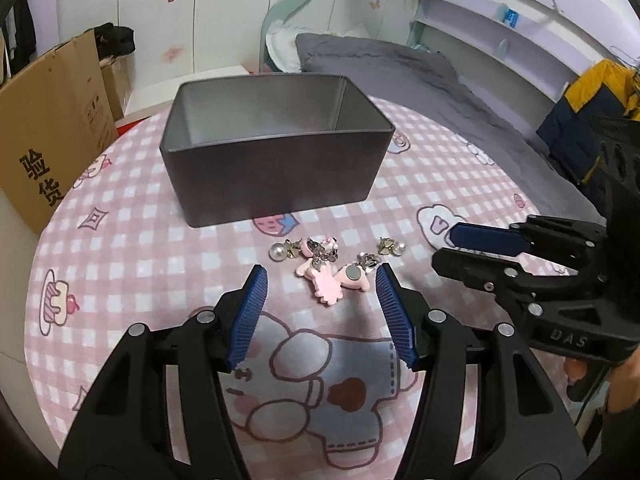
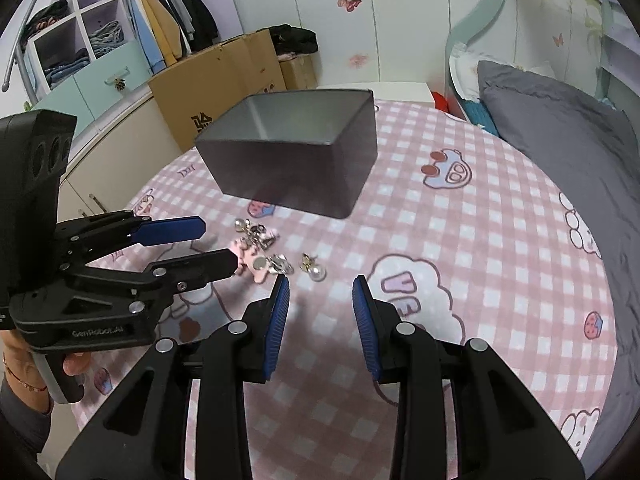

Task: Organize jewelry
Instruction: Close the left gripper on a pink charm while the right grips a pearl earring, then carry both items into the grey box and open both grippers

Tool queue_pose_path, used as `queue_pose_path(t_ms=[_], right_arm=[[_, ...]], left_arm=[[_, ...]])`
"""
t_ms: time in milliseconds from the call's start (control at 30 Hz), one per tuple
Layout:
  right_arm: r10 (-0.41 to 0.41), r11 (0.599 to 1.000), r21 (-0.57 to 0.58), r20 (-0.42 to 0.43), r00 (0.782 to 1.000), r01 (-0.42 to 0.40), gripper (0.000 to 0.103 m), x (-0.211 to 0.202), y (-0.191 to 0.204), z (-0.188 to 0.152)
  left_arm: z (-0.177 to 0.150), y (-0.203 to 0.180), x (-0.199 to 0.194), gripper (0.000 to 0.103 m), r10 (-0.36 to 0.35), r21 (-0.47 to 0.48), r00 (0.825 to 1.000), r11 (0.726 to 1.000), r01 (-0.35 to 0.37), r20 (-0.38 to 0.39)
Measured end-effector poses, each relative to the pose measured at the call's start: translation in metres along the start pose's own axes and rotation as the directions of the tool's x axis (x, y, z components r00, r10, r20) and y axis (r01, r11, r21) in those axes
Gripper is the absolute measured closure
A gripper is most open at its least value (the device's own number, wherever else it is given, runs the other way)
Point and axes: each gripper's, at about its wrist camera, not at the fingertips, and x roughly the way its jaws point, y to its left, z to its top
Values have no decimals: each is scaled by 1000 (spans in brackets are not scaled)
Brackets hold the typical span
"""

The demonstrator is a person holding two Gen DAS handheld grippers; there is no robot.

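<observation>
A grey metal tin (image 1: 276, 176) stands open on the pink checked tablecloth; it also shows in the right wrist view (image 2: 296, 168). In front of it lies a small pile of jewelry (image 1: 328, 268): pink charms, silver bits and a pearl earring at each end (image 1: 278, 251) (image 1: 394, 247). My left gripper (image 1: 322, 276) is open and empty, its tips just short of the pink charms. My right gripper (image 2: 320, 286) is open and empty, close to the right pearl earring (image 2: 316, 272). Each gripper shows in the other's view (image 1: 452, 246) (image 2: 216, 246).
The round table (image 1: 120, 240) fills the foreground. A cardboard box (image 1: 52, 120) stands to its left. A bed with a grey duvet (image 1: 420, 76) runs along the right. A wardrobe with clothes (image 2: 120, 28) is behind.
</observation>
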Motion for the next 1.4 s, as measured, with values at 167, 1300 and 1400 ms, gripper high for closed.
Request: queue_pose_path(t_ms=[167, 1300, 1400], right_arm=[[7, 1000, -7, -6, 1000, -7, 72, 3, -2, -2], [-129, 968, -224, -51, 990, 115, 94, 43, 35, 10], [-130, 969, -218, -63, 989, 114, 94, 41, 34, 11]], left_arm=[[0, -6, 8, 65, 12, 23, 1000, 1000, -11, -22], [3, 45, -45, 87, -185, -56, 980, 980, 189, 72], [9, 46, -50, 87, -194, -52, 977, 979, 198, 87]])
